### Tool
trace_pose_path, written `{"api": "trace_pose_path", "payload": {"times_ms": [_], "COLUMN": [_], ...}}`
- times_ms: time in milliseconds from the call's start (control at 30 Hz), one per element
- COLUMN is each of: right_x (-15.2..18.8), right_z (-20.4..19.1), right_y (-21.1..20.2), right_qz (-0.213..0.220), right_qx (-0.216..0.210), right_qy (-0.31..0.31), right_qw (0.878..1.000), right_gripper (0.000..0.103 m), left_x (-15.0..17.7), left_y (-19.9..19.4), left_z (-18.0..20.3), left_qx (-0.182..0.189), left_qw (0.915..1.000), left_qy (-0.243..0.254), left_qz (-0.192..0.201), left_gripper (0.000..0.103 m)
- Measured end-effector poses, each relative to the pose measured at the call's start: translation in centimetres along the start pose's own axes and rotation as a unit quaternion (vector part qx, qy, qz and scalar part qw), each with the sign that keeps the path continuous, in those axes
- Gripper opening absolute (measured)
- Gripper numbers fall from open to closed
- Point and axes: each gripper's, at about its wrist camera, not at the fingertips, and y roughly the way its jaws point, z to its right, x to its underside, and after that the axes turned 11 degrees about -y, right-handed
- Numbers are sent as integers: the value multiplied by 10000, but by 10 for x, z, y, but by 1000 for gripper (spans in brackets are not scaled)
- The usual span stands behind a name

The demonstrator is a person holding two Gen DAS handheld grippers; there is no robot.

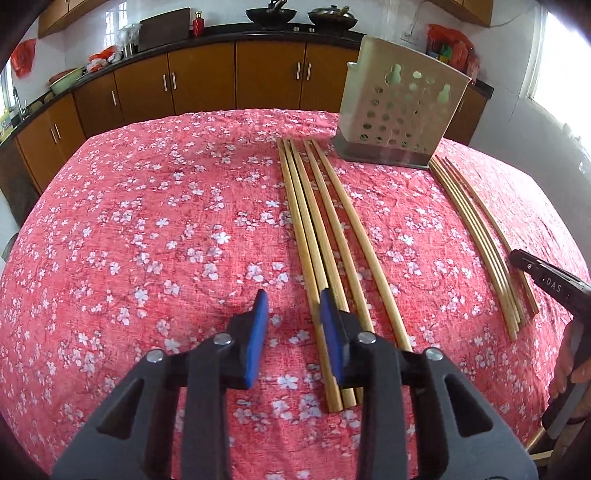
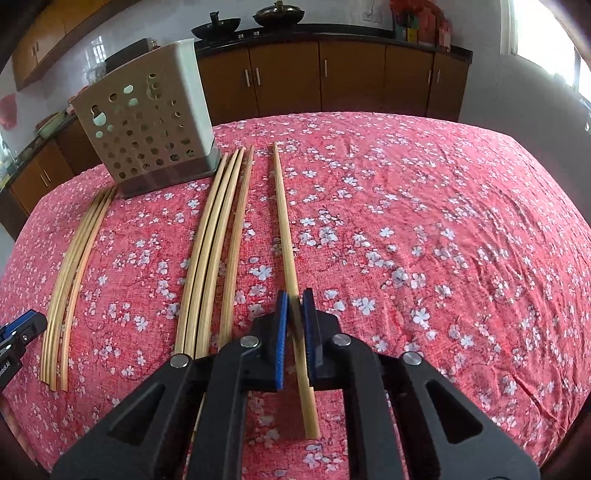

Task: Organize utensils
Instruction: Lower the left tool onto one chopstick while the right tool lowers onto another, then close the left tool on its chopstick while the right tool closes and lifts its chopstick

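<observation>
A: Where are our chopsticks?
B: On the floral table point(image 2: 443, 221), near the perforated holder point(image 2: 147, 125). Our right hand-held gripper point(image 2: 295, 317) clamps a single chopstick point(image 2: 284, 221).
A: And our left hand-held gripper point(image 1: 293, 321)?
B: Spread apart above the left chopstick bundle point(image 1: 325, 229), gripping nothing.

Brown wooden cabinets point(image 2: 332, 77) with metal handles run along the far wall under a dark countertop point(image 1: 236, 35), where two black woks point(image 1: 271, 14) sit side by side near a red bottle point(image 1: 198, 24). White tiled walls point(image 1: 110, 22) rise behind, with more wooden cupboards point(image 1: 59, 13) above — and daylight pours through a window point(image 2: 546, 55) on the right. A red cloth with white blossoms point(image 2: 424, 221) covers the table.
</observation>
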Motion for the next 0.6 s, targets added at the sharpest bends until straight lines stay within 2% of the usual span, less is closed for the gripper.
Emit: {"api": "trace_pose_path", "payload": {"times_ms": [67,200,333,500,533,600], "right_x": [-1,-4,-6,-18,-20,-25], "right_z": [-1,-1,-1,12,16,29], "right_y": [1,3,6,17,19,23], "right_qz": [10,5,23,32,35,43], "right_qx": [13,47,57,136,165,257], "right_qy": [-14,-24,-95,-18,25,176], "right_qw": [10000,10000,9999,9999,9999,9995], "right_gripper": [9,10,10,10,10,10], "left_x": [-2,-6,-20,-47,-52,-56], "left_y": [5,10,20,33,36,37], "left_z": [1,3,-3,-31,-37,-45], "left_qx": [-87,-288,-418,-611,-633,-549], "left_qw": [9999,9994,9990,9979,9977,9979], "left_qy": [20,188,170,-171,-222,-301], "left_qz": [-73,-36,7,94,120,153], "left_gripper": [22,20,11,10,13,13]}}
